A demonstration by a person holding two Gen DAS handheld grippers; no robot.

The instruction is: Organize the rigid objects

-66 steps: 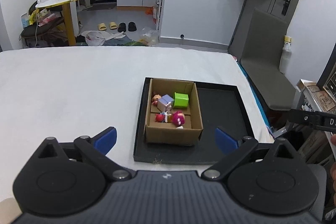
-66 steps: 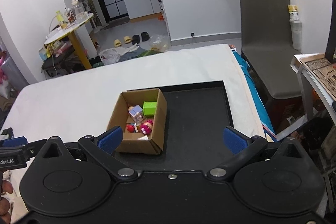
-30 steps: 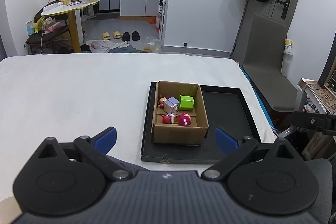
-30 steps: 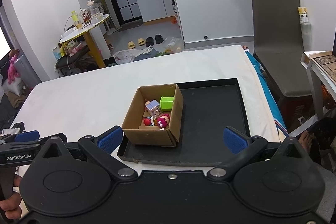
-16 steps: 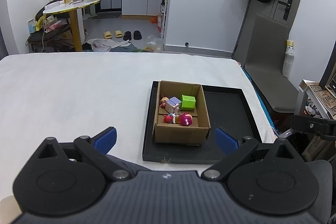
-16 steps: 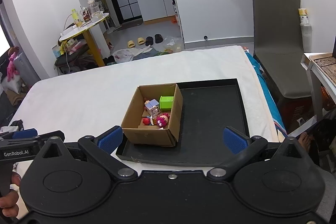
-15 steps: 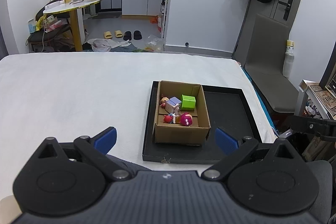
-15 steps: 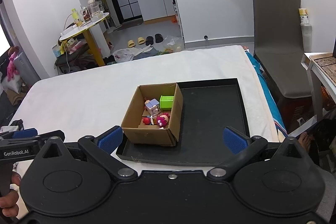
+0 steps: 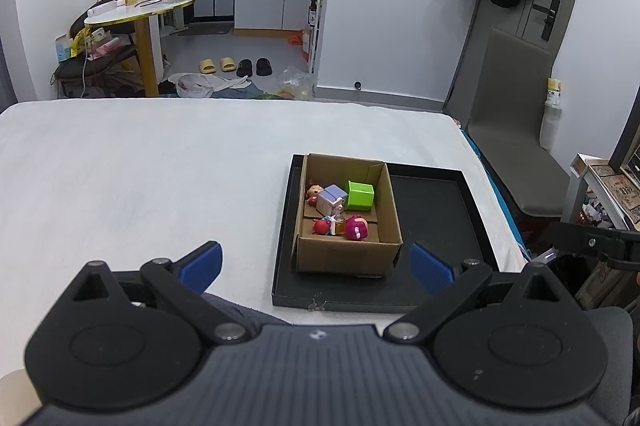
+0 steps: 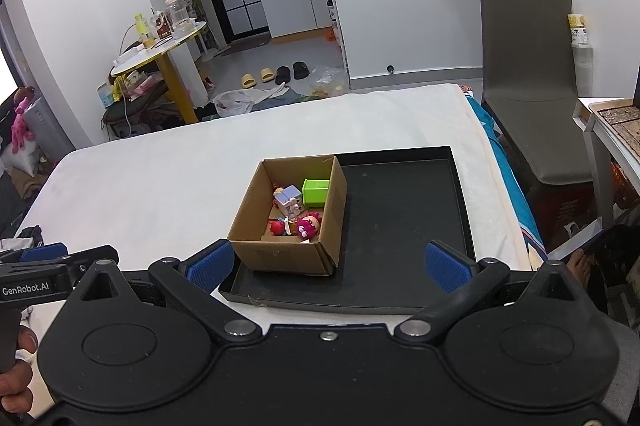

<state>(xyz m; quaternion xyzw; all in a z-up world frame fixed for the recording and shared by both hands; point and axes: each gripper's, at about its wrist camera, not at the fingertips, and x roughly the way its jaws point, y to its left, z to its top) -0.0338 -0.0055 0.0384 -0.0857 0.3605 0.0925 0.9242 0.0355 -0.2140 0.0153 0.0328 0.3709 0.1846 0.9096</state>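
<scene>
A brown cardboard box (image 9: 347, 258) (image 10: 282, 253) stands in the left part of a black tray (image 9: 438, 202) (image 10: 400, 218) on the white bed. Inside it lie a green cube (image 9: 360, 195) (image 10: 315, 192), a pale purple block (image 9: 332, 197) (image 10: 289, 197), a magenta toy figure (image 9: 356, 227) (image 10: 308, 224) and a small red toy (image 9: 320, 226) (image 10: 276, 226). My left gripper (image 9: 316, 264) is open and held back from the box, nothing between its blue fingertips. My right gripper (image 10: 328, 264) is open too, near the tray's front edge, holding nothing.
The white bed (image 9: 140, 166) stretches left of the tray. A grey chair (image 10: 524, 74) stands to the right, beside a side table (image 10: 612, 122). Beyond the bed are slippers, bags and a round table (image 9: 140, 6). A hand (image 10: 16, 382) grips the left gripper's handle.
Both grippers have drawn back a little from the box since the earliest frames, so it looks smaller and farther. Over the last half second nothing has visibly moved.
</scene>
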